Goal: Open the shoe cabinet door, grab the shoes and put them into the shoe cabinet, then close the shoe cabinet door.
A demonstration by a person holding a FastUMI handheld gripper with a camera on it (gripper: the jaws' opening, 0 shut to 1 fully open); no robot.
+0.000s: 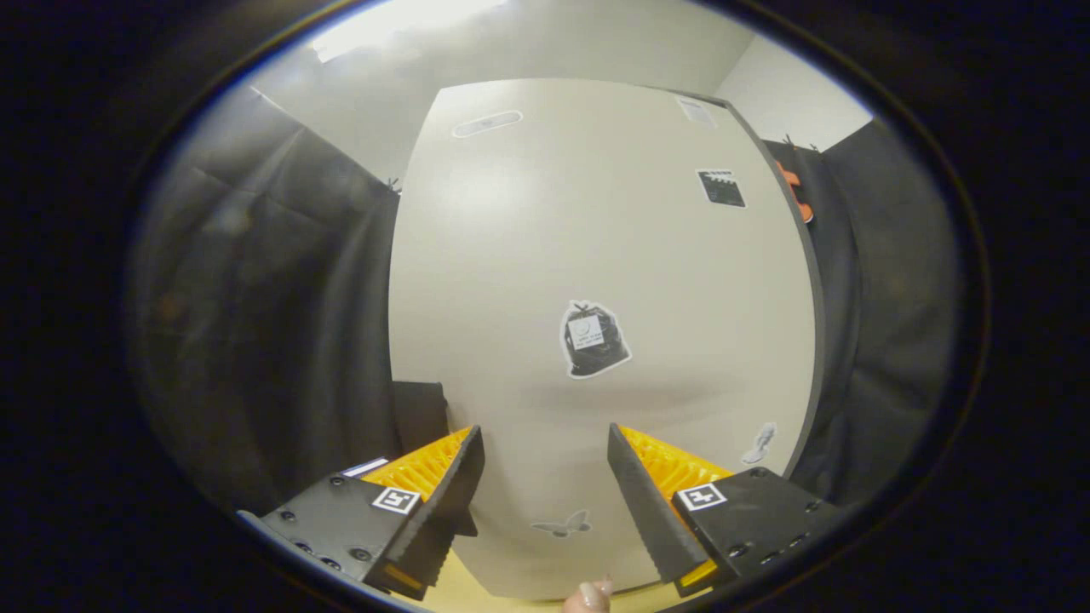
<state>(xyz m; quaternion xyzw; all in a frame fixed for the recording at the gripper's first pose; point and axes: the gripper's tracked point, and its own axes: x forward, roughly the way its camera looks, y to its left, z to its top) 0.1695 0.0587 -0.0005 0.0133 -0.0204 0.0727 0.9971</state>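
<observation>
The gripper (545,477) faces the shoe cabinet door (596,281), a pale beige panel standing straight ahead of it and closed, its flat front toward the camera. The fingers (443,502) are spread apart with nothing between them; each is black with an orange ribbed inner pad, and the lower part of the door shows through the gap. On the door, above the fingers and near its middle, sits a sticker of a black tied bag (593,339). A faint butterfly sticker (562,524) lies low on the door, between the fingers. A dark square sticker (721,188) is near the door's upper right corner, and a small grey sticker (760,443) is near its lower right edge. A fingertip (588,598) of a person shows just below the door's bottom edge. Black cloth (264,323) hangs on both sides of the door. No shoes can be made out.
</observation>
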